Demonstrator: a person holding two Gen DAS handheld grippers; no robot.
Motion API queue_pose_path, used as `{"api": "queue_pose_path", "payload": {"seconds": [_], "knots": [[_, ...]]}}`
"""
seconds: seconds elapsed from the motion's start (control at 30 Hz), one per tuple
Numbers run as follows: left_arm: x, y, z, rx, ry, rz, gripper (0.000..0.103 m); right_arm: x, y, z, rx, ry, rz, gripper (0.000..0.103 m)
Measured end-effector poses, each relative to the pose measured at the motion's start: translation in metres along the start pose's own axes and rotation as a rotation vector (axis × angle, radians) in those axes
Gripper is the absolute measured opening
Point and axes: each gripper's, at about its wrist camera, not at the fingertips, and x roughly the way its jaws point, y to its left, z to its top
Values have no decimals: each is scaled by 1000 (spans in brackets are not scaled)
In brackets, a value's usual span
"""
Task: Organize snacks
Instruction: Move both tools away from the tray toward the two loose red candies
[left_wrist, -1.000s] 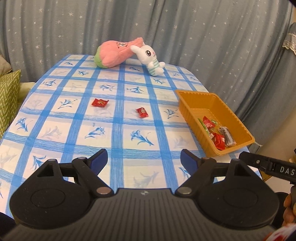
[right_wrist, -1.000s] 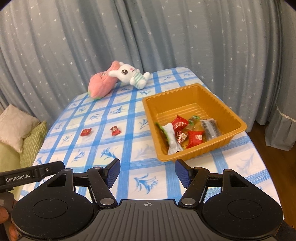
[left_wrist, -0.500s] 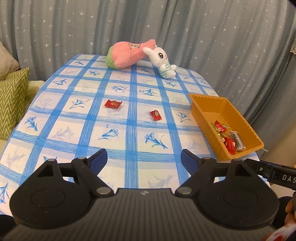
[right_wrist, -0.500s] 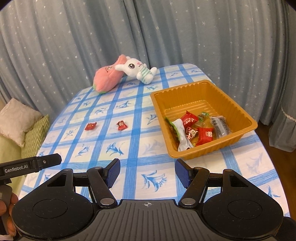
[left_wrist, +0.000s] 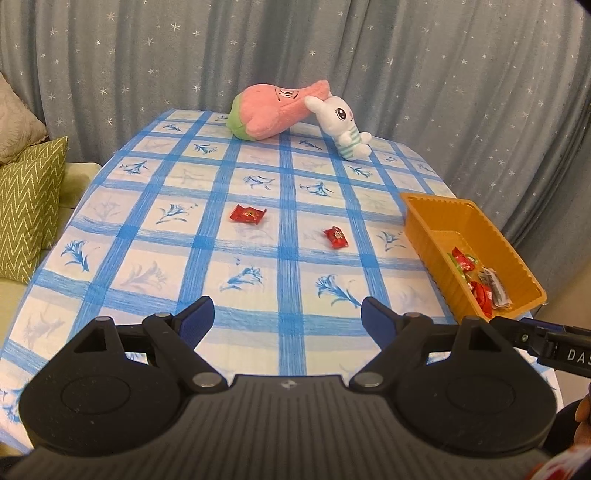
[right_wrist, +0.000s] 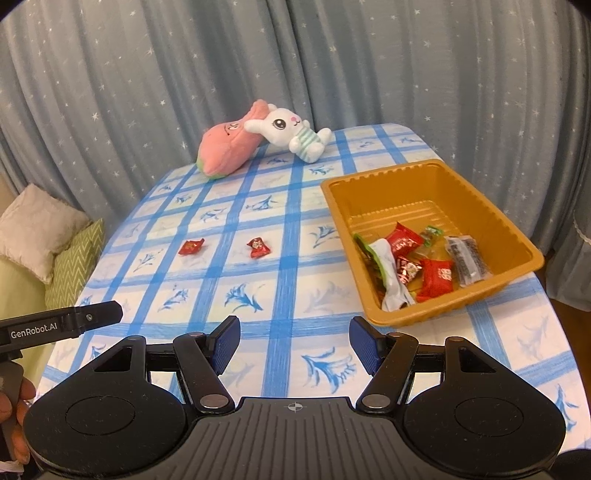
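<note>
Two red wrapped candies lie loose on the blue-checked tablecloth: one (left_wrist: 248, 214) (right_wrist: 191, 246) to the left, one (left_wrist: 335, 237) (right_wrist: 258, 247) nearer the tray. An orange plastic tray (left_wrist: 436, 210) (right_wrist: 388, 177) at the right side of the table holds several wrapped snacks (right_wrist: 413, 262). My left gripper (left_wrist: 287, 320) hovers open over the near part of the table, well short of the candies, with nothing between its blue pads. My right gripper (right_wrist: 293, 341) is open too and holds nothing, just left of the tray's near corner.
A pink plush (left_wrist: 275, 110) (right_wrist: 225, 147) and a white bunny plush (left_wrist: 343, 125) (right_wrist: 291, 129) lie at the table's far edge before a grey starry curtain. Green and beige cushions (left_wrist: 26, 199) (right_wrist: 48, 236) sit off the left side. Each wrist view shows the other gripper's finger at its edge.
Both views have shifted: the table, candies and tray sit further right in frame and slightly nearer than a second ago. Both grippers' jaws are as wide as before.
</note>
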Motion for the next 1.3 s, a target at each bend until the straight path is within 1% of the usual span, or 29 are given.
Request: {"api": "queue_pose_path", "payload": {"seconds": [0.27,0.4,0.67,0.83,0.93,1.3], "knots": [[22,14,17,18,6,7,85,27,17,10,-55,0,25,65],[38,22,25,27,15,12,85,46,23,14,-71,15,27,66],[75,34,39,47,31,3,85,85,29,23,-98,44,29,65],[96,39,46,79,33,15,85,107,31,29,-112,55,33,65],[107,45,49,77,31,7,85,120,32,34,-114,59,40,65],[150,72,55,109,13,33,85,169,36,52,-182,34,50,65]]}}
